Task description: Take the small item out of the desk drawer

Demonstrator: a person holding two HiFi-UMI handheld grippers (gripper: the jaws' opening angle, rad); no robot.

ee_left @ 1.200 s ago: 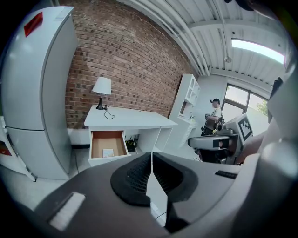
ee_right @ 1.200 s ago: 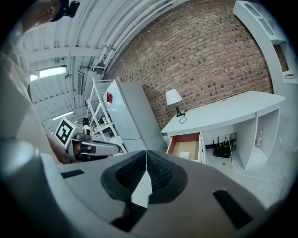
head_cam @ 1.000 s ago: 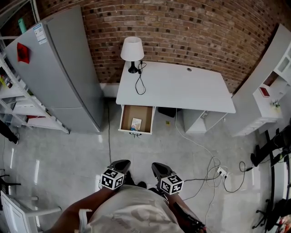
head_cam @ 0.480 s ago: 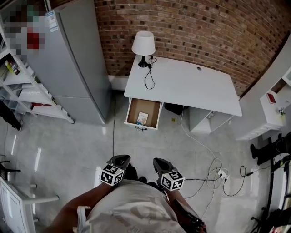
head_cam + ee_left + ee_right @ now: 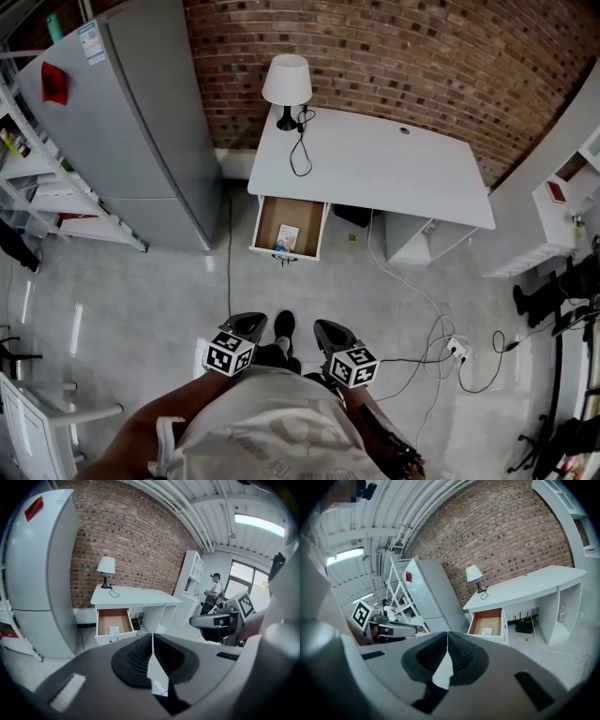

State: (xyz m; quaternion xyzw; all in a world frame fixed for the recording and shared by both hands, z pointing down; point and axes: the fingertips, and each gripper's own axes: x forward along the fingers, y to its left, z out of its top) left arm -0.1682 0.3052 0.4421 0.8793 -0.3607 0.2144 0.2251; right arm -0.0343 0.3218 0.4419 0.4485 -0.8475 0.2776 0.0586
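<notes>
The left gripper (image 5: 247, 322) is held low in front of the person, its jaws pressed together with nothing between them. The right gripper (image 5: 327, 327), just beside it, is closed and empty too. A dark shoe (image 5: 284, 324) shows between the two on the grey floor (image 5: 141, 309).

Well ahead of both, the desk drawer (image 5: 284, 253) stands pulled out under the left end of the white desk (image 5: 394, 169). The small item (image 5: 286, 236), a pale flat packet, lies on the drawer's brown bottom near its front. Neither gripper is near it.

A lamp (image 5: 287, 80) stands on the desk's back left corner, its cord looped over the top. A tall grey fridge (image 5: 131, 122) stands left of the desk, a thin cable running down the floor in the gap. Right of the drawer, white cables (image 5: 422, 300) trail to a power strip (image 5: 457, 352).

The floor straight between grippers and drawer lies open. A brick wall (image 5: 422, 56) closes the back, and a white shelf unit (image 5: 562, 197) the right.
</notes>
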